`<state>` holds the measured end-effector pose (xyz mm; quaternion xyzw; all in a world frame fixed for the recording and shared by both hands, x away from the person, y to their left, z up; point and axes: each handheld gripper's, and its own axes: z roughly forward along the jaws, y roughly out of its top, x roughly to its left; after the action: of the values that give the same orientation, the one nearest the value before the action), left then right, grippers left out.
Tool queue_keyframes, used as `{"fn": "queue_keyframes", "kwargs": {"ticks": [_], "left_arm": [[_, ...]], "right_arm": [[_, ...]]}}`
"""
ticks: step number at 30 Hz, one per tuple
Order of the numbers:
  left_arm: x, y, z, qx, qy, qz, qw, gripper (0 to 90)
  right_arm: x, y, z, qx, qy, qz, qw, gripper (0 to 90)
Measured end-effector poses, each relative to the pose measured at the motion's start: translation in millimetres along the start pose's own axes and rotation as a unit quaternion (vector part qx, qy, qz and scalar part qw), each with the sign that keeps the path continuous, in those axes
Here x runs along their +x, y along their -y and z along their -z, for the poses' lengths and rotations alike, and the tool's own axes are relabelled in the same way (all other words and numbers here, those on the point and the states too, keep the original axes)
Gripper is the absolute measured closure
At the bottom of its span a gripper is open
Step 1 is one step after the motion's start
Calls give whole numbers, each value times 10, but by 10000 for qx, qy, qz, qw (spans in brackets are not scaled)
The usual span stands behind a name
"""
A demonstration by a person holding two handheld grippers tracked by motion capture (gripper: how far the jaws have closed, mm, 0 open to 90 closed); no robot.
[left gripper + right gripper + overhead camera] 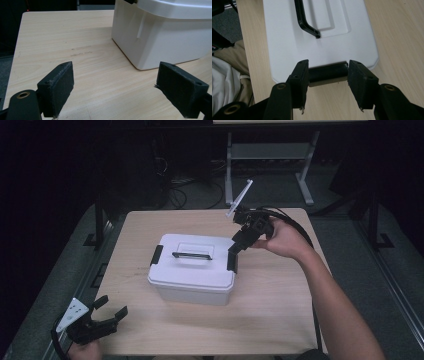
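A white lidded storage box [192, 277] stands in the middle of the wooden table [280, 300], with a black handle [192, 255] lying flat on its lid and a black latch at each end. My right gripper [237, 247] points down at the right latch [232, 261]. In the right gripper view that latch [328, 73] fills the gap between the parted jaws of the right gripper [328, 62], just off the lid's edge [287, 37]. My left gripper [112, 306] rests open at the table's front left corner. In its own view the left gripper [115, 67] faces the box's wall [160, 37] with nothing between the jaws.
The left latch [156, 255] sits closed against the box's far end. Beyond the table's back edge stands a metal table frame [270, 155] with cables on the dark floor. Bare tabletop lies in front of and to the right of the box.
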<state>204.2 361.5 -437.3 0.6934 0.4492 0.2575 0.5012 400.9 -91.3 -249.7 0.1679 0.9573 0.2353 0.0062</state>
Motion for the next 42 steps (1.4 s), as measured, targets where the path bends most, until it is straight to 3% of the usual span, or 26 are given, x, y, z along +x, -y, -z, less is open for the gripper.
{"fn": "queue_keyframes", "kwargs": {"ticks": [20,32,42], "left_arm": [[-7,3,-3,44,-14,-5,10000,135],[-10,3,-20,61,-12,-15,10000,135],[-13,-4,-32,63,8,-24,10000,135]], "right_arm": [[-83,396,152,-101,113,-311,9994,486],[-106,654,155,-136,158,-453,9988,481],[-115,744,161,-132,153,-543,9983,473]]}}
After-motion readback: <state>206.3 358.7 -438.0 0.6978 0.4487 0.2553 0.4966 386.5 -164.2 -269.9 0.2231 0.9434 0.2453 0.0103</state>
